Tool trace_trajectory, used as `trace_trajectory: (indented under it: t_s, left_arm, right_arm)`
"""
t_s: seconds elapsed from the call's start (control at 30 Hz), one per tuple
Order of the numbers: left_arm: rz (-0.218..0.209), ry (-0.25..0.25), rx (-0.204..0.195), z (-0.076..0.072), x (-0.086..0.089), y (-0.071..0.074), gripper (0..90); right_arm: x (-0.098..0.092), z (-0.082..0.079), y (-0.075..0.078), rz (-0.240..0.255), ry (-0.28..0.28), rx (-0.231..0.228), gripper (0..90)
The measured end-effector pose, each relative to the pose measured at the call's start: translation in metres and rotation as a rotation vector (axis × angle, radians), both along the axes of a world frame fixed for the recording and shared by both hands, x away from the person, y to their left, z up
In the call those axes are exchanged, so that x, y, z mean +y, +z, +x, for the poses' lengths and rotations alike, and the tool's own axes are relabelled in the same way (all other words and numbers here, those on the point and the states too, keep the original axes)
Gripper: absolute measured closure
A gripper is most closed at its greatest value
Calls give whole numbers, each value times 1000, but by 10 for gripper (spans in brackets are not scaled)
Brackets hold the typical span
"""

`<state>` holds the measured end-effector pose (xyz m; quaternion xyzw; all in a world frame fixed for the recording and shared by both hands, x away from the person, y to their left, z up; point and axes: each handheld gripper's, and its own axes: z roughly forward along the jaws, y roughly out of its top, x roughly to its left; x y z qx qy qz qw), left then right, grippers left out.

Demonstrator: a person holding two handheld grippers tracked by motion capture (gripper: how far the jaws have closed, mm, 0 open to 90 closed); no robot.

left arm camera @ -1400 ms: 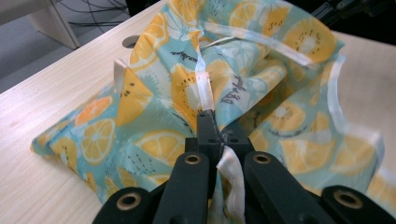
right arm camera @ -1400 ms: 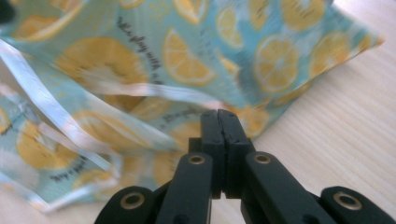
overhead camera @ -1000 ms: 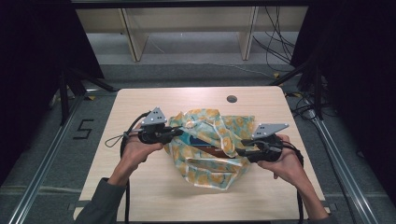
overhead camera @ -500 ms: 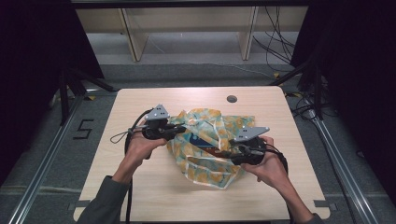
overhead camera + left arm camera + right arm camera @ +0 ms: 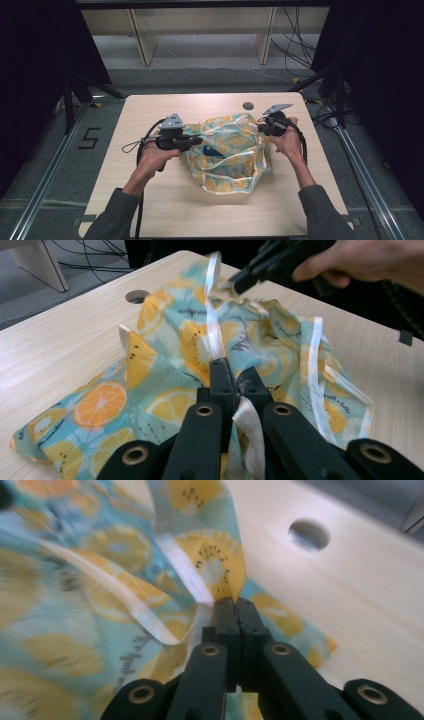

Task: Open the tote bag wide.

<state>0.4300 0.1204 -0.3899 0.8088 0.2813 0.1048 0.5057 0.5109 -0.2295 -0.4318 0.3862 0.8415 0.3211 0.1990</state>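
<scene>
A: Where's the cloth (image 5: 227, 152)?
B: Crumpled mid-desk (image 5: 150, 200). The left gripper (image 5: 192, 142) pinches its nine o'clock edge; the right gripper (image 5: 263, 127) has just closed on the two o'clock corner.
A: So the cloth stretches between them?
B: Yes, roughly left to right.

Both forearms are extended forward from the near edge, each hand wrapped around 1 set of tongs. The left tongs (image 5: 196, 142) are held level, pointed toward the right, their jaws pressed together. The right tongs (image 5: 261, 128) are held farther forward and pointed toward the left; their jaws have just been closing and are seen clamped together.
</scene>
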Motion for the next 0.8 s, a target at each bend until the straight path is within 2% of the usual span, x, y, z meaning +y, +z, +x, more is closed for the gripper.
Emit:
trace_trajectory:
  t_s: [0.03,0.07,0.1,0.13,0.17,0.2,0.27,0.3,0.33,0.37,0.43,0.47,0.5,0.53,0.6,0.67,0.7,0.73,0.8]
  left_arm:
    - [3,1,-3,1,0,0,879]
    - [13,8,2,3,1,-2,879]
    - [13,10,-6,5,0,-3,878]
    - [13,17,5,7,0,-5,878]
    - [10,22,15,9,-1,-7,878]
    - [11,15,10,11,-2,-8,878]
    - [10,25,27,15,-4,-10,877]
    - [8,15,25,18,-4,-11,877]
    - [2,28,38,21,-5,-12,876]
    - [16,27,39,23,-6,-13,876]
    - [5,38,56,31,-7,-16,876]
    - [-2,36,69,35,-8,-17,876]
    - [-4,43,81,39,-10,-19,876]
    - [3,49,87,42,-11,-19,876]
    - [4,53,94,47,-13,-20,876]
    - [-3,51,110,49,-13,-19,876]
    - [6,54,101,49,-14,-18,876]
    - [7,52,104,50,-14,-17,876]
    - [7,54,109,53,-14,-15,876]
  right_arm:
    - [4,3,-10,-6,-8,44,900]
    - [5,4,-15,-9,4,50,900]
    - [7,4,-20,-26,20,85,900]
    - [9,3,-25,-10,10,73,869]
    - [9,1,-24,-17,4,103,806]
    - [7,-1,-22,-36,-6,100,750]
    - [2,-8,-11,6,-42,85,647]
    - [1,-15,-1,47,-64,99,636]
    - [-2,-22,9,65,-56,72,632]
    - [-4,-30,22,93,-35,42,623]
    - [-5,-45,42,123,18,22,644]
    - [-2,-52,48,153,62,-14,666]
    - [4,-61,53,170,90,-13,683]
    - [12,-69,55,162,124,-6,700]
    - [31,-81,49,140,215,14,761]
    - [43,-83,38,132,247,56,776]
    - [50,-84,29,129,263,90,776]
    - [54,-84,22,151,280,111,779]
    - [56,-88,13,163,324,149,804]
